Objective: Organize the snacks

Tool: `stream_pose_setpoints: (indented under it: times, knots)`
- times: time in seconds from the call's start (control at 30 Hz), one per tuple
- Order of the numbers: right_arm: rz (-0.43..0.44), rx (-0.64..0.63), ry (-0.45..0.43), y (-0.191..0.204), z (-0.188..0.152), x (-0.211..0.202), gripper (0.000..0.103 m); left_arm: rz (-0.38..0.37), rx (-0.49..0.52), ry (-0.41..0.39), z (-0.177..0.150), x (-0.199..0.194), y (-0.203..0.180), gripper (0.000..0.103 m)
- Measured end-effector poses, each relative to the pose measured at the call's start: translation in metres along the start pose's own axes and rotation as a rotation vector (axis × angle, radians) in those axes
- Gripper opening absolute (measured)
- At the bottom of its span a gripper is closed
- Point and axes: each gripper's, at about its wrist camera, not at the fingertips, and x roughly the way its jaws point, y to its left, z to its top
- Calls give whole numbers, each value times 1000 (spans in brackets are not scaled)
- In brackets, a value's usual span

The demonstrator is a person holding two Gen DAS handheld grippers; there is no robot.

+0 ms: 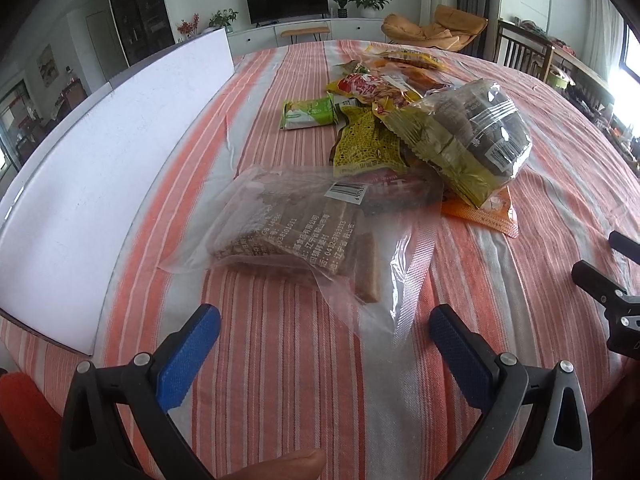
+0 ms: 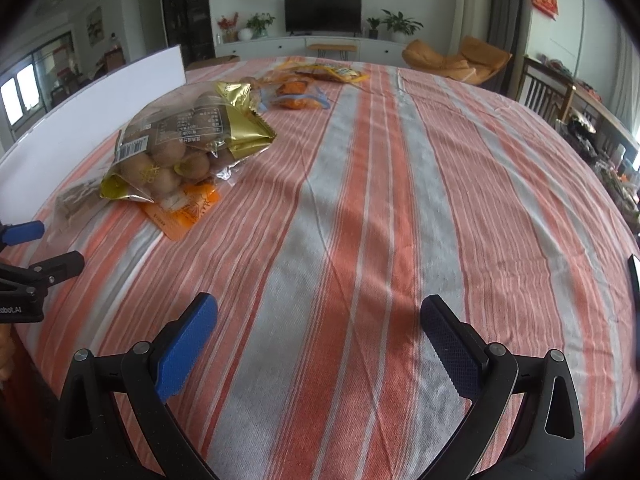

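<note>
Ahead of right tool [image 2: 319, 338], spread, bare striped cloth [image 2: 400, 200]; left tool [image 1: 325, 340] spread near clear packet [image 1: 288, 228].

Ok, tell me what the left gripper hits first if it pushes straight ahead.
Probably the clear plastic bag of brown bars, lying directly ahead of the open left gripper on the striped tablecloth; depth is uncertain.

I'm looking across a big table with a striped cloth [image 2: 400, 200], orange, grey and white. Top centre there's a dark TV [image 2: 322, 13] on a low white cabinet [image 2: 280, 46] against a pale wall, potted plants [image 2: 400, 24] either side. Orange lounge chair [image 2: 460, 60] upper right, wooden chair [image 1: 520, 52] beyond it. Daylight comes from windows [image 2: 20, 92] on the far left.
</note>
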Motion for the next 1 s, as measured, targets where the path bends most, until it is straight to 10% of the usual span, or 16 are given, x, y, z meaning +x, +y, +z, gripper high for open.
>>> stream_pose_setpoints:
  times: [0.73,1.0]
  knots:
    - [6,-7,-11,3,3,1,103,-65,9,82,42,33,24,103]
    - [8,-8,-12,3,4,1,103,71,-9,39,83,47,53,103]
